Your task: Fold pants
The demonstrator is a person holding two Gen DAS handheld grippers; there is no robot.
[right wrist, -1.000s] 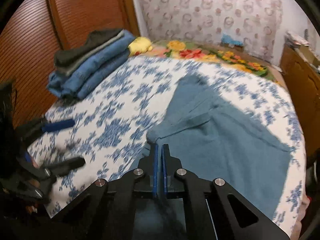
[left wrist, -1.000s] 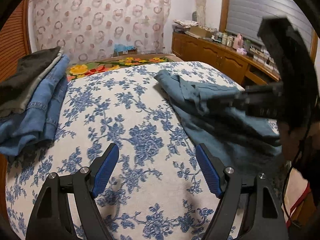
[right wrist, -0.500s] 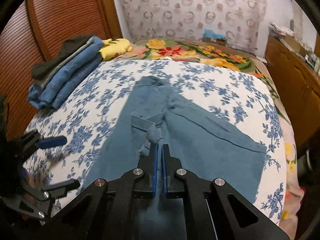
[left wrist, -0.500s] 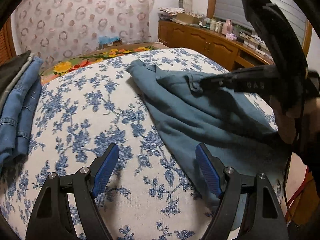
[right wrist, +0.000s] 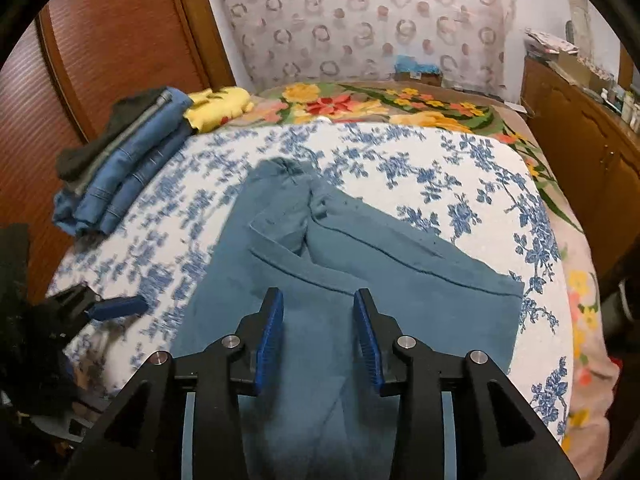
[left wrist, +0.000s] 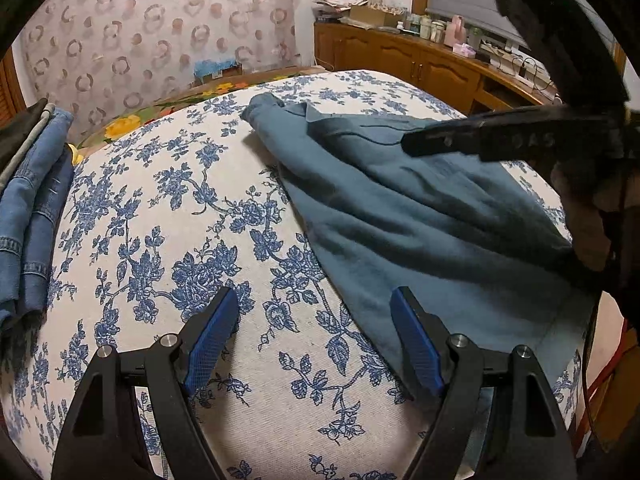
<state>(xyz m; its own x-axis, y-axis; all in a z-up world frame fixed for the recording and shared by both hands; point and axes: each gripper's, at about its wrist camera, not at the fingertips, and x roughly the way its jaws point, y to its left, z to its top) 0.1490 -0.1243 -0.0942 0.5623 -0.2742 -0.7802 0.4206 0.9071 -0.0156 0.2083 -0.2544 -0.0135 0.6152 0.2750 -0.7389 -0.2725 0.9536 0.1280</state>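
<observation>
Teal-blue pants [right wrist: 344, 276] lie spread on the blue-flowered bed cover [right wrist: 440, 164], waistband toward the far end, one leg running right. They also show in the left wrist view [left wrist: 408, 216], on the right half of the bed. My right gripper [right wrist: 319, 328] is open and empty, just above the pants near their near end. My left gripper [left wrist: 314, 324] is open and empty above the bare cover, its right finger at the pants' left edge. The right gripper [left wrist: 412, 146] shows from the side over the pants in the left wrist view.
A stack of folded jeans and dark clothes [right wrist: 120, 168] lies at the bed's left edge, next to a wooden wardrobe door [right wrist: 100, 48]. A yellow cloth [right wrist: 218, 106] and a flowered blanket [right wrist: 380, 100] lie at the far end. A wooden cabinet [left wrist: 420, 68] stands to the right.
My right gripper was shut on the pants and pulled them flatter; now it has opened and let them go. My left gripper has swung right toward the pants' edge.
</observation>
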